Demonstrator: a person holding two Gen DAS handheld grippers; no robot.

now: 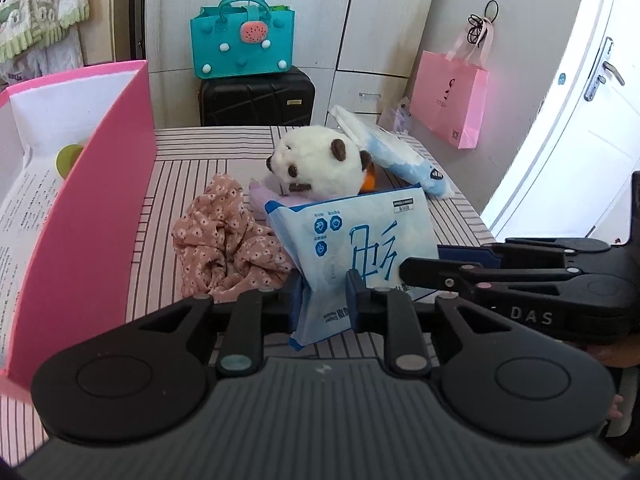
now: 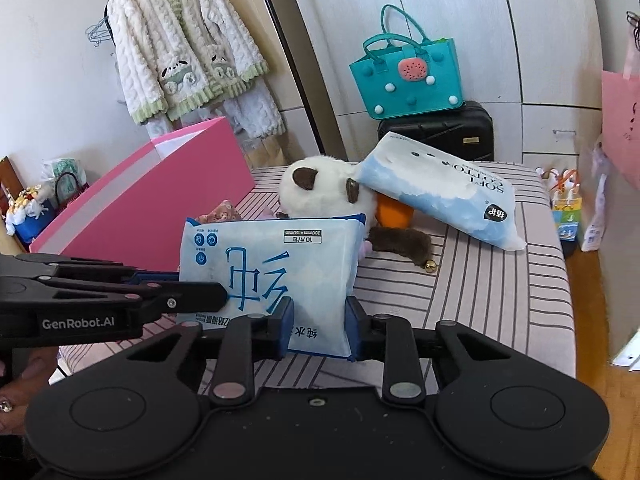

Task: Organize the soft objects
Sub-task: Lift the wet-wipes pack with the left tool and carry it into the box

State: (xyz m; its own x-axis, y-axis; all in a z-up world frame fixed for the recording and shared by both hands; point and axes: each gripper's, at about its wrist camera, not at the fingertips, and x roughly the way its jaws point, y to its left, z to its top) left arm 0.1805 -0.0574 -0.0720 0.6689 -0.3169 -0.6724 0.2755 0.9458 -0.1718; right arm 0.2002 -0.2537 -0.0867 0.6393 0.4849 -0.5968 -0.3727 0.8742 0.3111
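Observation:
Both grippers are shut on one blue-and-white wipes packet [image 1: 352, 240], also seen in the right wrist view [image 2: 272, 256], held upright above the striped table [image 1: 192, 176]. My left gripper [image 1: 325, 300] pinches its left lower edge. My right gripper [image 2: 318, 330] pinches its right lower edge. Behind it lie a white panda plush [image 1: 320, 164], a floral pink cloth [image 1: 228, 240] and a soft cotton tissue pack [image 2: 440, 188]. A pink box [image 1: 92, 208] stands open at the left.
A teal handbag [image 1: 244, 40] sits on a black suitcase [image 1: 256, 100] beyond the table. A pink paper bag [image 1: 450, 96] hangs on the right wall by a white door. Fleece pyjamas [image 2: 188, 48] hang at the back left.

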